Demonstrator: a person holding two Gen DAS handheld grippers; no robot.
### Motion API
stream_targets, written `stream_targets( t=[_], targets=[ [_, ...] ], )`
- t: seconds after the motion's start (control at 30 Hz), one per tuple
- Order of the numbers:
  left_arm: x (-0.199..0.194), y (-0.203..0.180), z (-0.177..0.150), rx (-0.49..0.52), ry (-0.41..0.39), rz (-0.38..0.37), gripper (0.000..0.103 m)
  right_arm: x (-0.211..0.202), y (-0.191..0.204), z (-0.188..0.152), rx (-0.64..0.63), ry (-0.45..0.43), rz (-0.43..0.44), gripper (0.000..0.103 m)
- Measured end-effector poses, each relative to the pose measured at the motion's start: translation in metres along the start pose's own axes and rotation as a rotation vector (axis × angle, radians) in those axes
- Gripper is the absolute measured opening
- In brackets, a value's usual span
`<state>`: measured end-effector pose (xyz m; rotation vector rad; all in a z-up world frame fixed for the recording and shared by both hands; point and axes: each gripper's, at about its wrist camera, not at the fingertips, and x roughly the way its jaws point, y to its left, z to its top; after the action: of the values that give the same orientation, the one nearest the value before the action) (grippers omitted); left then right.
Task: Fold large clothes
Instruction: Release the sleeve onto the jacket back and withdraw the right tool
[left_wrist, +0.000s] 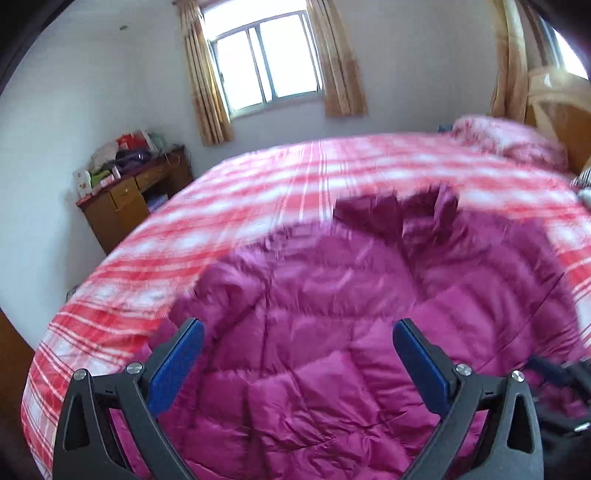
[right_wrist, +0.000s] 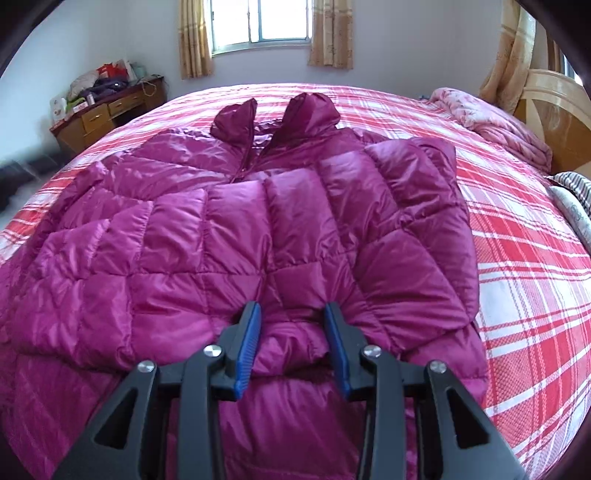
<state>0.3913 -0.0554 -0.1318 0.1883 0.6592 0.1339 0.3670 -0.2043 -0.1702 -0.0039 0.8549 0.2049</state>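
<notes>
A magenta quilted down jacket (right_wrist: 221, 221) lies spread on the red-and-white plaid bed (right_wrist: 517, 240), front up. Its hood (right_wrist: 273, 114) points toward the window. One sleeve is folded across the chest. My right gripper (right_wrist: 292, 308) is at the jacket's near hem, and its blue pads pinch a bunched fold of the fabric. In the left wrist view the jacket (left_wrist: 332, 295) is blurred and fills the lower half, lying on the bed (left_wrist: 295, 173). My left gripper (left_wrist: 299, 325) hovers over it with its jaws wide open and nothing between them.
A wooden desk (right_wrist: 107, 110) piled with bags and clothes stands at the far left wall. A pink flowered quilt (right_wrist: 491, 118) and a wooden headboard (right_wrist: 554, 122) are at the right. A striped pillow (right_wrist: 576, 188) lies at the right edge. Bare bedspread lies right of the jacket.
</notes>
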Motion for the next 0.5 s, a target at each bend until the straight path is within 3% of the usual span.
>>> stream_targets(
  t=[0.1, 0.23, 0.37, 0.5],
  targets=[
    [0.036, -0.005, -0.023, 0.011, 0.133, 0.005, 0.102, -0.021, -0.026, 0.008, 0.112, -0.04, 0.033, 0.041],
    [0.043, 0.002, -0.027, -0.049, 0.154, -0.051, 0.102, -0.034, -0.056, 0.038, 0.196, -0.153, -0.047, 0.049],
    [0.05, 0.001, -0.029, -0.063, 0.158, -0.066, 0.102, 0.002, -0.08, 0.075, 0.237, -0.129, -0.115, 0.049],
    [0.051, 0.006, -0.031, -0.095, 0.174, -0.097, 0.102, 0.044, -0.098, 0.084, 0.245, -0.054, -0.147, 0.049]
  ],
)
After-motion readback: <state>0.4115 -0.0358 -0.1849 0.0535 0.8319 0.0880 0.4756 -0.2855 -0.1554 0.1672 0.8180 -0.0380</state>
